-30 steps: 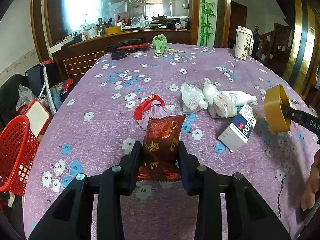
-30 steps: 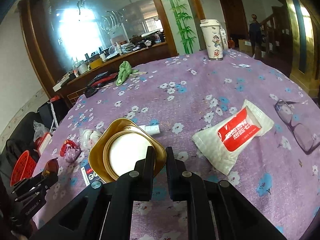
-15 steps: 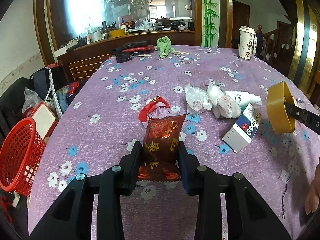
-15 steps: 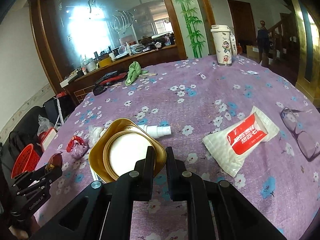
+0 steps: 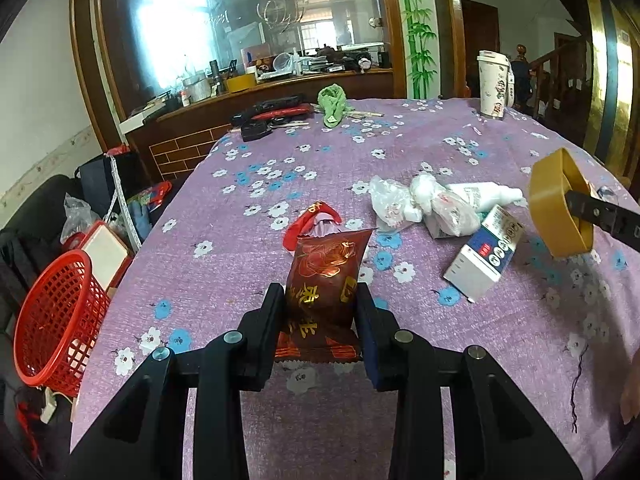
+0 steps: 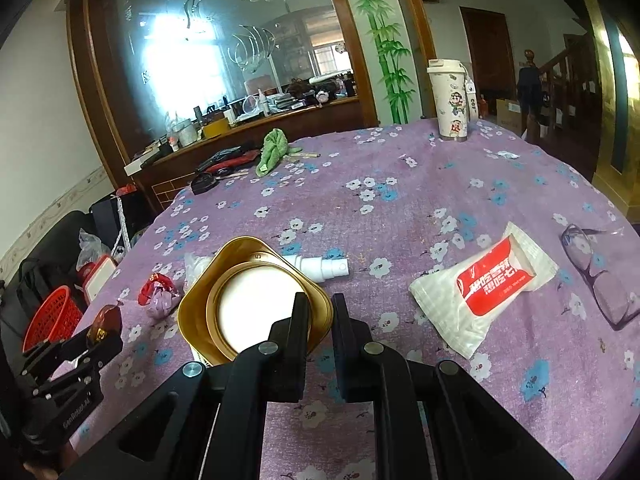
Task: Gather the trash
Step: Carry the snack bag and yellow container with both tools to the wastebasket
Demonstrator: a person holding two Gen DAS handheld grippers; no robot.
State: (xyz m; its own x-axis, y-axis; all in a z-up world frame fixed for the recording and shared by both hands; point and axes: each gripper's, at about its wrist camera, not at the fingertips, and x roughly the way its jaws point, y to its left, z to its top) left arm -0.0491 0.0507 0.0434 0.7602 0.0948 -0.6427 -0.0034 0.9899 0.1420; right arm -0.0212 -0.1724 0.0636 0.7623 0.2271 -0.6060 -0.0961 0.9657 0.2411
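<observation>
Left wrist view: the left gripper [image 5: 320, 312] pinches a dark red foil snack packet [image 5: 325, 280] above the purple flowered tablecloth [image 5: 280, 160]; a red mesh basket [image 5: 56, 320] stands off the table's left edge.

Right wrist view: the right gripper [image 6: 320, 316] clamps narrowly on a gold plastic tub's [image 6: 248, 300] rim.

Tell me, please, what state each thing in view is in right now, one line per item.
left gripper: shut on the dark red snack packet, held off the table.
right gripper: shut on the gold tray's rim, tray lifted and tilted.
red basket: upright beside the table.
blue-and-white box: lying on the cloth.
white bottle: lying on its side.
patterned cup: upright, lidded.
</observation>
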